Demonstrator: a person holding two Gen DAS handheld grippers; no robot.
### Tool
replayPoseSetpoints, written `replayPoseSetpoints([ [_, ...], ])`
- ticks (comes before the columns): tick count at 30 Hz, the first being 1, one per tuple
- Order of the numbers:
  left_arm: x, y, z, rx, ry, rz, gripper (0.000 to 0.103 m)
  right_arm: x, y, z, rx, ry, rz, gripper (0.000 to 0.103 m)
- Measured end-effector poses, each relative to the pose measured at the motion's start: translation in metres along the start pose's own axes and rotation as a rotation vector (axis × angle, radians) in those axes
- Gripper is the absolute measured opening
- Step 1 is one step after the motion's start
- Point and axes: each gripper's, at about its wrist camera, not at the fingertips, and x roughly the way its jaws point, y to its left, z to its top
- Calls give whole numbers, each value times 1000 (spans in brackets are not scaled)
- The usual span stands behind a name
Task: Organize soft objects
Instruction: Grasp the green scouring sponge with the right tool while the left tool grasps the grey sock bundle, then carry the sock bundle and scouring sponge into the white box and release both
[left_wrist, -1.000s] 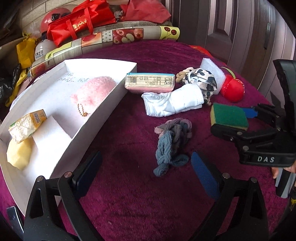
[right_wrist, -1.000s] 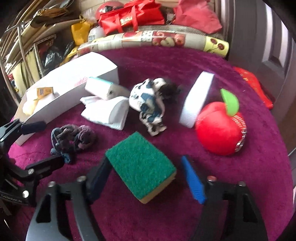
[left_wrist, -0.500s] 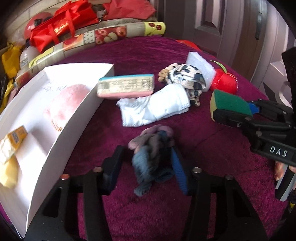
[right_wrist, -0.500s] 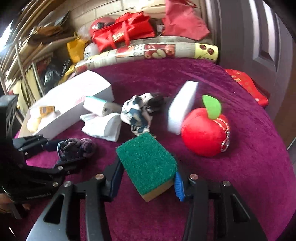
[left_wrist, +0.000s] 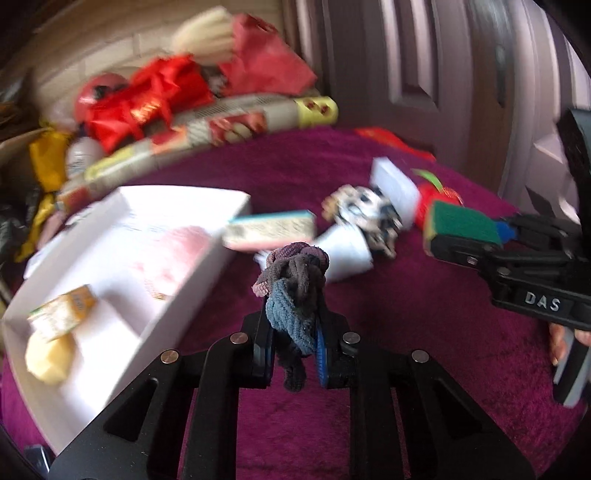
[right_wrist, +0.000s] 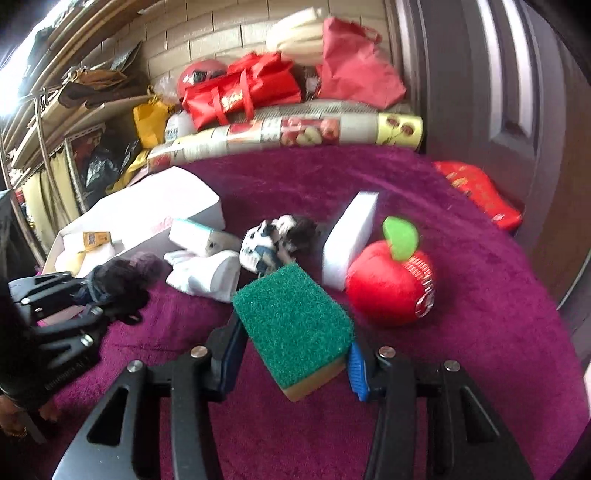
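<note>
My left gripper (left_wrist: 293, 349) is shut on a knotted grey-blue and mauve cloth bundle (left_wrist: 295, 291), held up off the purple cover; in the right wrist view the same bundle (right_wrist: 118, 280) hangs at the far left. My right gripper (right_wrist: 293, 363) is shut on a green-topped yellow sponge (right_wrist: 293, 325), lifted clear of the cover; the left wrist view shows that sponge (left_wrist: 461, 221) at the right. A white open box (left_wrist: 122, 284) at the left holds a pink fluffy item (left_wrist: 181, 247), a yellow carton (left_wrist: 64, 314) and a pale yellow sponge (left_wrist: 50, 354).
On the purple cover (right_wrist: 480, 332) lie a white folded sock (right_wrist: 207, 275), a black-and-white patterned cloth (right_wrist: 273, 240), a white foam block (right_wrist: 349, 238), a red plush apple (right_wrist: 391, 284) and a wrapped tissue pack (right_wrist: 195, 236). Red bags (right_wrist: 243, 92) and a printed roll (right_wrist: 295, 133) line the back.
My left gripper closed on the cloth bundle and lifted it off the cover. My right gripper closed on the green sponge and raised it. Both views tilted upward.
</note>
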Motion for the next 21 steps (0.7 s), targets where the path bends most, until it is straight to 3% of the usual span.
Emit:
replayPoseSetpoints([
  [5,-14,16,-2,-77,-74,67,16,-25,12,3,-25,-150,-53,48],
  [11,-18,22,-3,-98,-96,100,16,-36,23,6,3,-236,-49,48],
  [21,-23,24,-6,-116,-121,119,16,-33,20,5,53,-228,-45,48],
])
